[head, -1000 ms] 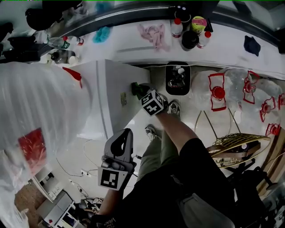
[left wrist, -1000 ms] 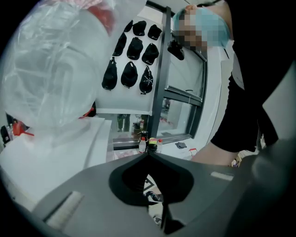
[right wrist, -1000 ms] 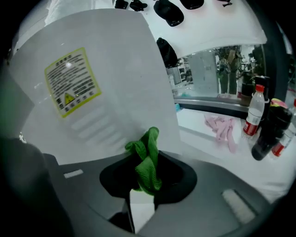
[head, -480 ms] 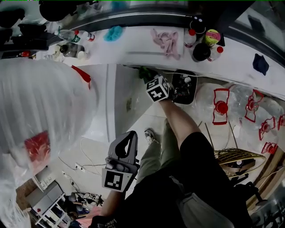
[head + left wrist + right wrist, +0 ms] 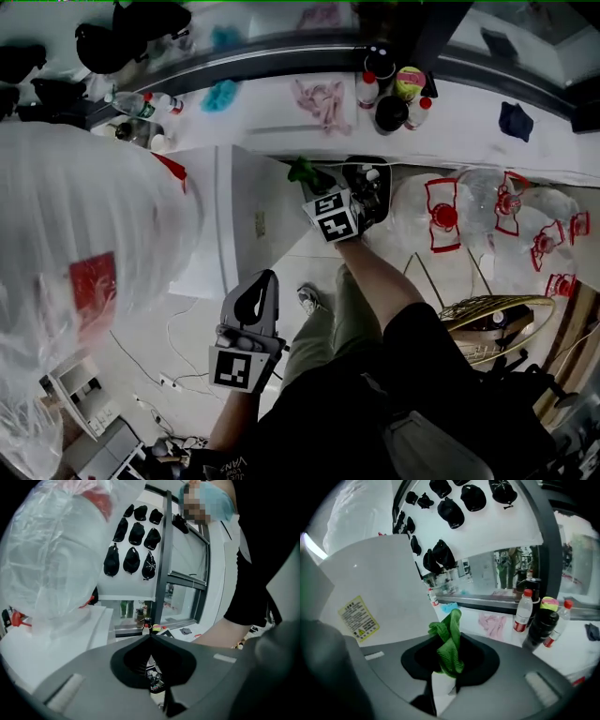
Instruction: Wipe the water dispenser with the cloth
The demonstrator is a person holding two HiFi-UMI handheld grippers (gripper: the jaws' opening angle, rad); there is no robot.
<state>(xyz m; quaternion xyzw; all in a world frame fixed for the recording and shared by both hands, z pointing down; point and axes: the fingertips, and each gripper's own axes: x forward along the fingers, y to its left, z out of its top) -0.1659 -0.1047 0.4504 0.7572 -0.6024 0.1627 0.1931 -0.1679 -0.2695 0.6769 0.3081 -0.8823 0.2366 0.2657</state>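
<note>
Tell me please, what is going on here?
A person holds a gripper in each hand. The right gripper has its jaws shut on a green cloth, held up beside the white side of the water dispenser; whether the cloth touches it cannot be told. The left gripper is held back near the person's body, jaws shut and empty.

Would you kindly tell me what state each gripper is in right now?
Left gripper: shut, empty.
Right gripper: shut on the green cloth.

Yellow warning label (image 5: pixel 358 617) on water dispenser (image 5: pixel 389 569), print unreadable.
</note>
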